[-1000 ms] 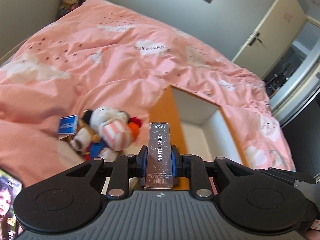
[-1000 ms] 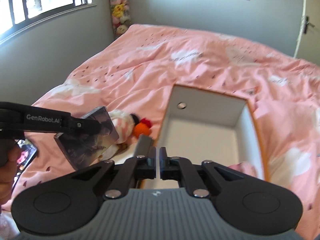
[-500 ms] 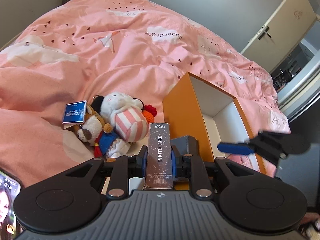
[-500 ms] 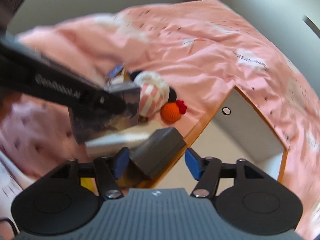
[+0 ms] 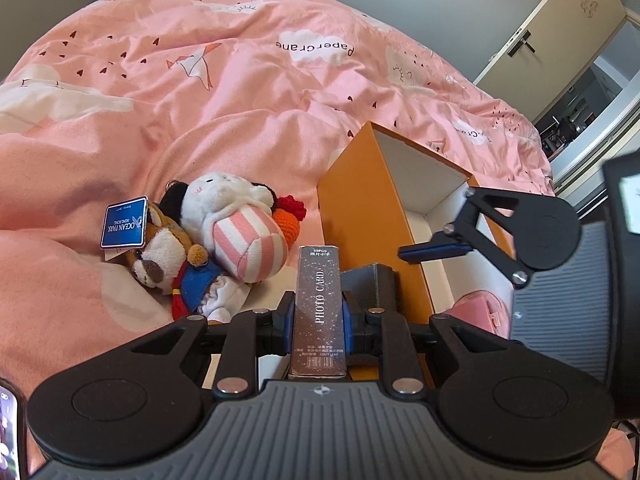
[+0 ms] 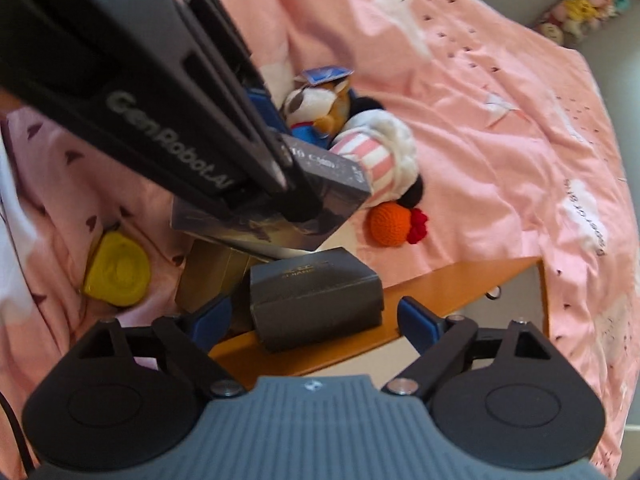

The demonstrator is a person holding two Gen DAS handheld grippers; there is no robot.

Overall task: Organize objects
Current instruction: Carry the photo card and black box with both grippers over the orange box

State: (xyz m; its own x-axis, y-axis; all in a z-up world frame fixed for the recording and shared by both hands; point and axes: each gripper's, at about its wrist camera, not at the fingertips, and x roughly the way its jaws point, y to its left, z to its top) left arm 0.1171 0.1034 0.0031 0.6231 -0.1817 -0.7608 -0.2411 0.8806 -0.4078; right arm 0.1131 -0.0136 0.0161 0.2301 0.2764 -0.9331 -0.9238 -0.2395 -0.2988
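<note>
My left gripper (image 5: 318, 314) is shut on a dark glittery photo card box (image 5: 319, 312), held upright above the bed; the box also shows in the right wrist view (image 6: 320, 184). My right gripper (image 6: 314, 320) is open, its blue pads on either side of a dark grey box (image 6: 314, 298) that rests against the orange box's rim, not touching it. The orange box (image 5: 360, 216) with a white inside lies open on the pink bed. The grey box also shows in the left wrist view (image 5: 370, 284).
Plush toys (image 5: 224, 232) with a blue tag (image 5: 124, 222) lie left of the orange box. A crocheted orange ball (image 6: 390, 220), a yellow object (image 6: 116, 270) and a gold box (image 6: 212, 276) lie on the duvet. A pink item (image 5: 480, 312) sits inside the orange box.
My right gripper has opened and swung left and down around the dark grey box. My left gripper has lowered and moved nearer the plush toys, still holding the photo card box.
</note>
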